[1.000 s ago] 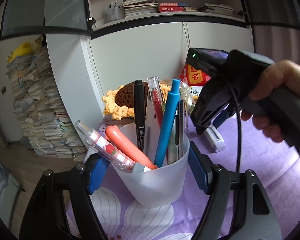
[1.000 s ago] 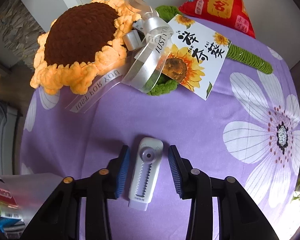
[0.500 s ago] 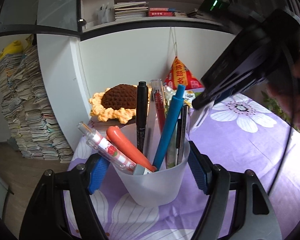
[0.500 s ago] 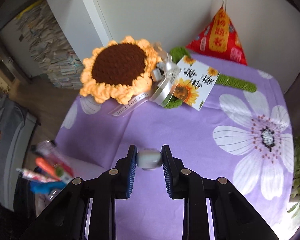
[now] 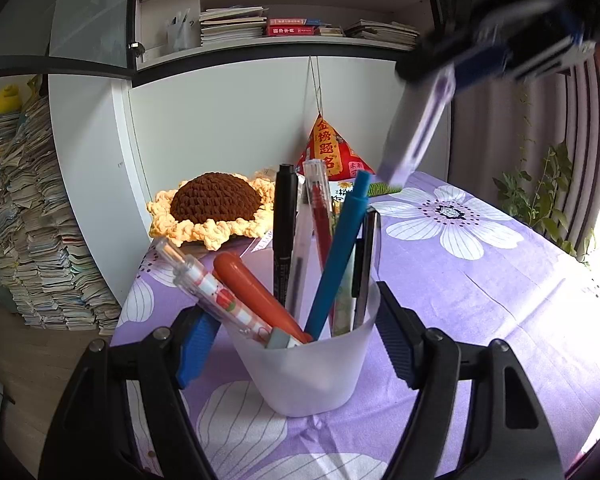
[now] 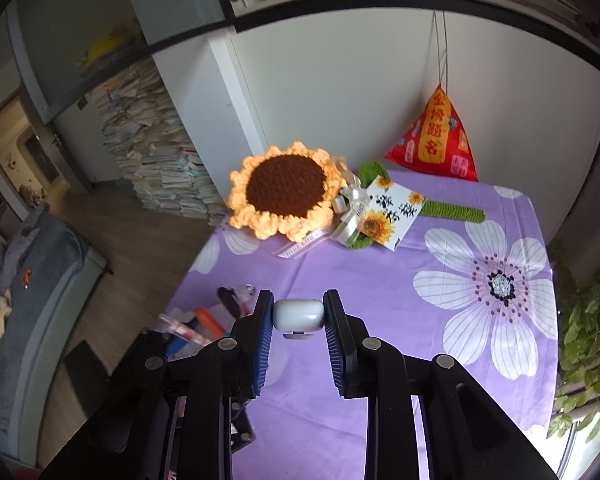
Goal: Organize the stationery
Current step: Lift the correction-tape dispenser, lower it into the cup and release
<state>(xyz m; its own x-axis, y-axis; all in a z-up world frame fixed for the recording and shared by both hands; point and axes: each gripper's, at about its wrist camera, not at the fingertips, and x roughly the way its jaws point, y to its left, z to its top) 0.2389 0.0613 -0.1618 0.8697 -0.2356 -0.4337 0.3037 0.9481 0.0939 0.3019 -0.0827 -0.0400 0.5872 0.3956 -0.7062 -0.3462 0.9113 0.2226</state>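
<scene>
Correction tape in my right tool, cup steadied in my left: one piece to go, by the look of it.

My left tool (image 5: 296, 344) is clamped on the frosted pen cup (image 5: 304, 368), which stands on the near left of the purple flowered worktop (image 5: 480, 280) and already holds a black marker (image 5: 285, 236), a blue pen (image 5: 340, 256), an orange pen (image 5: 256, 292) and others. My right tool (image 6: 299, 316) grips the white correction tape (image 6: 299, 314), held high above the worktop to the right of the cup; I judge dropping it in is what remains, since I see no other loose stationery. Readable writing: the red pyramid pouch (image 6: 436, 140) at the far side says 金榜题名, and the ribbon on the crochet sunflower (image 6: 284, 196) carries lettering too small to read.
</scene>
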